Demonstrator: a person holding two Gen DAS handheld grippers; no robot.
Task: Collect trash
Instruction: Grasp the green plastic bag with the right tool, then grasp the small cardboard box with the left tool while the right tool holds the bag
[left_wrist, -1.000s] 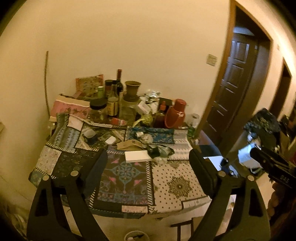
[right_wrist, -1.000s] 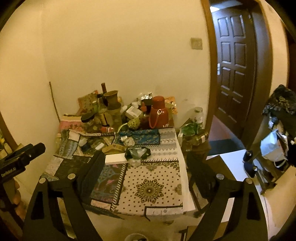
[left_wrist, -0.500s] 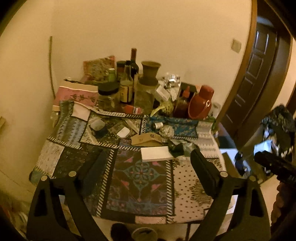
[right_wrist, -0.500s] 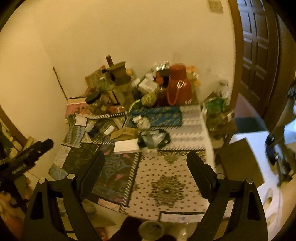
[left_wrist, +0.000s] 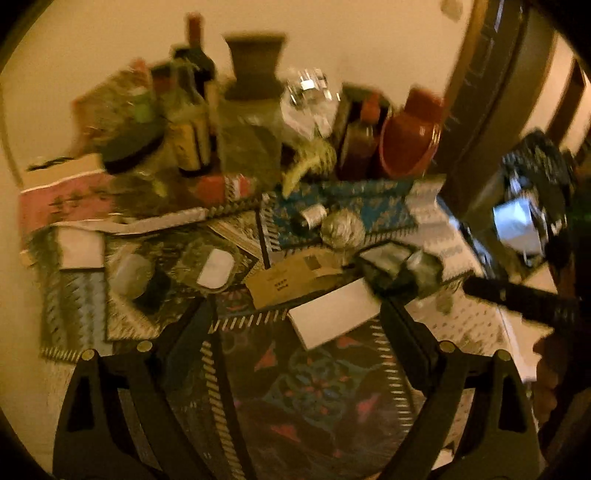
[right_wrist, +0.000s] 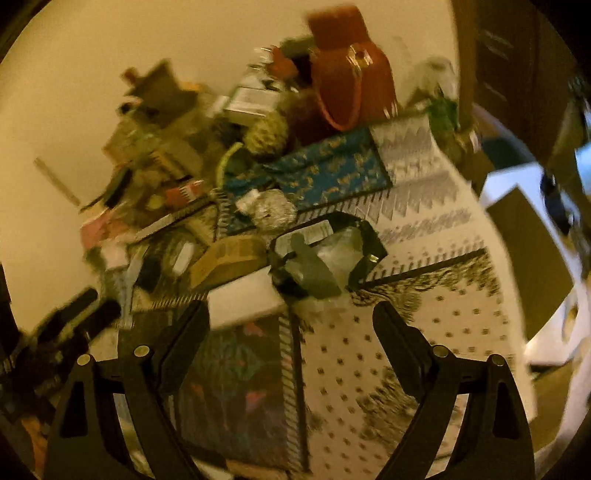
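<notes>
**Both tools tilted down over the cluttered table, jaws apart and empty**

The left tool (left_wrist: 295, 314) and the right tool (right_wrist: 291, 314) both point steeply down at the table (right_wrist: 424, 332), which wears a patchwork cloth of dark, blue and white dotted panels. Each tool's two black fingers stand wide apart with nothing between them but cloth. In the left wrist view the right tool shows as a dark bar at the far right edge, with part of a hand (left_wrist: 550, 373) under it; in the right wrist view the left tool is a dark blurred shape at the lower left edge.

Both views are smeared, so labels and small items cannot be read. Beyond the fingertips, against the wall, stands a crowd of bottles, jars and a red plastic jug (right_wrist: 351, 74), their outlines running together.

The trash lies just ahead of the tools: a flat white rectangular paper (left_wrist: 334, 314) sits between and just past the left tool's fingertips, and near the right tool's left finger. Beyond it lies a crumpled dark plastic wrapper with a shiny inside (right_wrist: 325, 258), straight ahead of the right tool. Left of that rests a brown cardboard piece (left_wrist: 291, 278), and farther off a crumpled foil ball (left_wrist: 341, 229).
</notes>
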